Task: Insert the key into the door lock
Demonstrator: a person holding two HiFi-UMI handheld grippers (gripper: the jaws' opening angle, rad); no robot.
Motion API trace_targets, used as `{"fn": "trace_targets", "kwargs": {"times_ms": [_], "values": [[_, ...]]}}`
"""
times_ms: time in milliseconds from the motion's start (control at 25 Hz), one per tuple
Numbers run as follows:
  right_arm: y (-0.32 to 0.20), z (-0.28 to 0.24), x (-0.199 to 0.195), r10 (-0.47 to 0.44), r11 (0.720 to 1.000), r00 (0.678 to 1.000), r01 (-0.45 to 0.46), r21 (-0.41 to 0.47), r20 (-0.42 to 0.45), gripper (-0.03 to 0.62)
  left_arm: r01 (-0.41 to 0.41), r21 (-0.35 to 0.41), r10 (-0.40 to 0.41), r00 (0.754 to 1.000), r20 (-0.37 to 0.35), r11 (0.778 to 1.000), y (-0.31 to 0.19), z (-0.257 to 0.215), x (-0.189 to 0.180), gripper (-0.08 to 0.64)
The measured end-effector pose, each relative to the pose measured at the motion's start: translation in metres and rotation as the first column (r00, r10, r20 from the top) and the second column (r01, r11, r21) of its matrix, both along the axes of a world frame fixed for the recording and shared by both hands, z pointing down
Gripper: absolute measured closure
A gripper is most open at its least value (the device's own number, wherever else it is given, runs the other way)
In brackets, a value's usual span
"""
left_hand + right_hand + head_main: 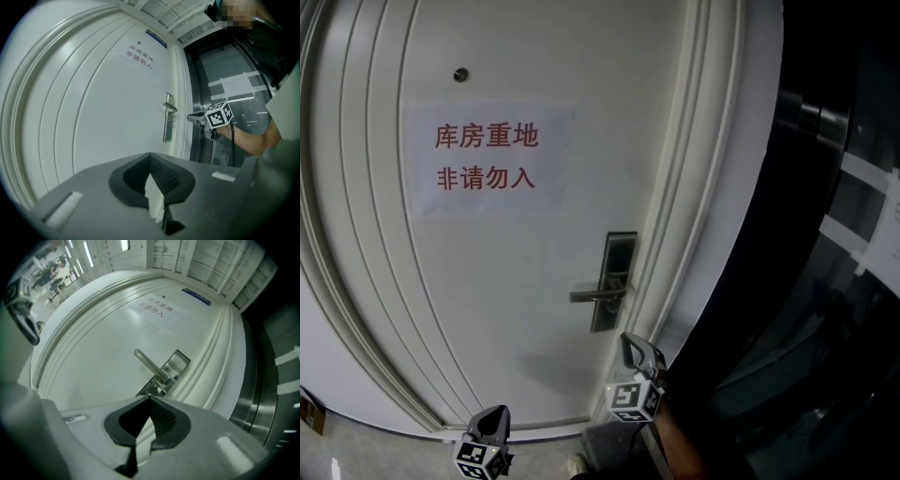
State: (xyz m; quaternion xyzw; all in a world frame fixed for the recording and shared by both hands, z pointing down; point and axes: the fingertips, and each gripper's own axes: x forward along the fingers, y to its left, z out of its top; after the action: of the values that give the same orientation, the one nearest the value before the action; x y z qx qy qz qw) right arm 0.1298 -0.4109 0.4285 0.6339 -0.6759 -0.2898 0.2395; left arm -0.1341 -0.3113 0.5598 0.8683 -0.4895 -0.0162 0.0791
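— Far left first?
— Left gripper [495, 419] low before the white door [487, 309]; tips pressed together on nothing; well apart from the lock plate [617, 272].
— Then, moving right?
— Paper sign [487, 157] with red print on the upper door; further right the lock plate with its lever handle [592, 295], near the door's right edge; just below that, the right gripper [636, 349], jaws closed, aimed at the plate right under the lever.
— And the key?
— Nowhere plainly seen; only a tiny bright speck [149, 394] at the right gripper's tips in its own view; key tip or part of the lock plate, cannot tell which.
— So how far along?
— Judging by that: approach made, right tongs lined up close to the lock plate; insertion neither shown as done nor ruled out; most likely left to do: seating the key in the lock.
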Motion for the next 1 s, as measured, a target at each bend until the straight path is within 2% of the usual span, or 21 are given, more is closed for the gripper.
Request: {"fn": "trace_targets", "kwargs": {"times_ms": [120, 240, 360, 560, 720, 840, 1000], "values": [[0.015, -0.003, 0.001, -0.036, 0.999, 0.991, 0.038, -0.016, 0.129, 0.591, -0.016, 0.01, 0.016, 1.0, 0.007, 1.0, 0.003, -0.004, 0.006, 0.557], [0.029, 0.002, 0.009, -0.062, 0.997, 0.966, 0.07, -0.024, 0.252, 0.591, -0.032, 0.02, 0.032, 0.999, 0.015, 0.999, 0.006, -0.008, 0.015, 0.557], [0.043, 0.008, 0.016, -0.071, 0.996, 0.941, 0.085, -0.027, 0.332, 0.591, -0.046, 0.03, 0.045, 0.999, 0.02, 0.998, 0.01, -0.013, 0.023, 0.557], [0.075, 0.01, 0.02, -0.141, 0.989, 0.869, 0.145, 0.028, 0.473, 0.591, -0.051, 0.048, 0.049, 0.998, 0.036, 0.998, 0.012, -0.012, 0.031, 0.557], [0.093, 0.015, 0.024, -0.184, 0.98, 0.818, 0.197, 0.035, 0.545, 0.591, -0.056, 0.072, 0.053, 0.998, 0.044, 0.996, 0.014, -0.016, 0.043, 0.557], [0.104, 0.02, 0.032, -0.202, 0.975, 0.796, 0.216, 0.045, 0.571, 0.591, -0.061, 0.088, 0.056, 0.997, 0.052, 0.994, 0.02, -0.023, 0.055, 0.557], [0.123, 0.024, 0.044, -0.248, 0.967, 0.766, 0.235, 0.1, 0.593, 0.591, -0.058, 0.1, 0.053, 0.997, 0.054, 0.993, 0.026, -0.028, 0.067, 0.557]]}}
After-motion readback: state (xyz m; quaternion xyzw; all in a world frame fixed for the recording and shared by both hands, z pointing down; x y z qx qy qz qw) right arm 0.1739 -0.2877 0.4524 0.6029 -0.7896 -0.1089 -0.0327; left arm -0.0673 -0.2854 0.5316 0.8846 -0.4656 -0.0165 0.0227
